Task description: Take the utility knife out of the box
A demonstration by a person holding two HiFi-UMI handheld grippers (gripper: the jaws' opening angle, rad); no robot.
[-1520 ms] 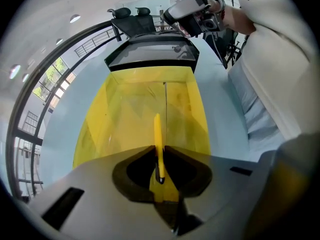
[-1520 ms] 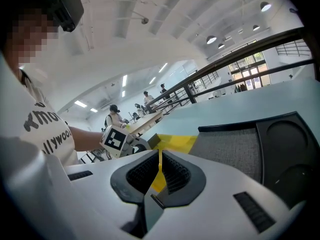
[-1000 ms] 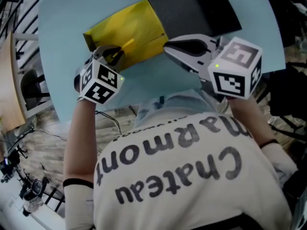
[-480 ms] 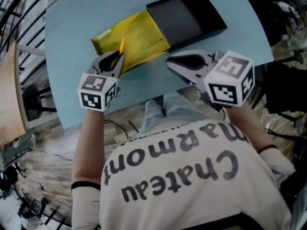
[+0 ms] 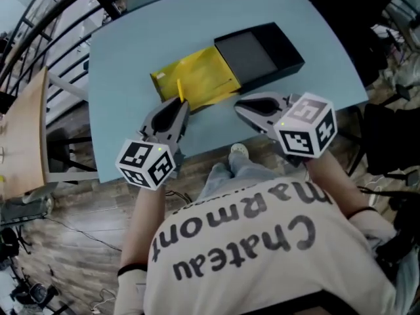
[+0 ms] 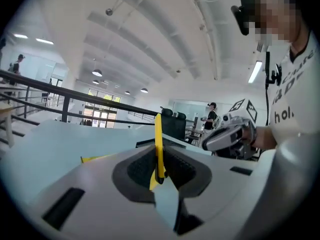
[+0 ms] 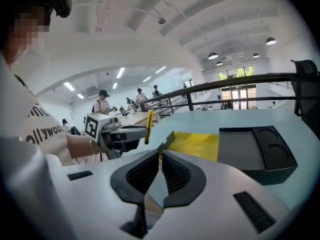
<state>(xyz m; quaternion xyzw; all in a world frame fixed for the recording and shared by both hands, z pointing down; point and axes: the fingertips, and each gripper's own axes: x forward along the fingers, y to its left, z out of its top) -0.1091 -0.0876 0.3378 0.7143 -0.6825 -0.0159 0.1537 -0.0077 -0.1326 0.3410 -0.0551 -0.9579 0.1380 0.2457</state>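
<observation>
the left hand-held gripper point(image 5: 177, 107) pinches the utility knife point(image 5: 179, 90), a thin yellow strip, between its pads; in the left gripper view the knife point(image 6: 158, 146) stands upright on edge in the narrow gap, its upper end rising well past the fingertips point(image 6: 145, 169). the knife is out of the box point(image 5: 223, 67) and held in the air above the near part of the light blue bench point(image 5: 125, 51), touching neither box nor bench. the left gripper's marker cube point(image 5: 148, 163) hangs past the bench's near edge

the box lies on the bench beyond both grippers, in two parts that meet end to end: a yellow sleeve point(image 5: 195, 79) towards the left and a black tray point(image 5: 259, 50) towards the right. the right gripper view shows the yellow sleeve point(image 7: 197, 145) straight ahead and the black tray point(image 7: 252, 151) to its right

the right hand-held gripper point(image 5: 240, 105) has its jaws pressed together with nothing between them, the pads point(image 7: 172, 173) meeting at the tips in its own view. it hovers over the bench's near edge, just short of the box and apart from it, to the right of the left gripper. from there the left gripper point(image 7: 131, 133) shows with the yellow knife point(image 7: 148, 126) standing up in its jaws
</observation>
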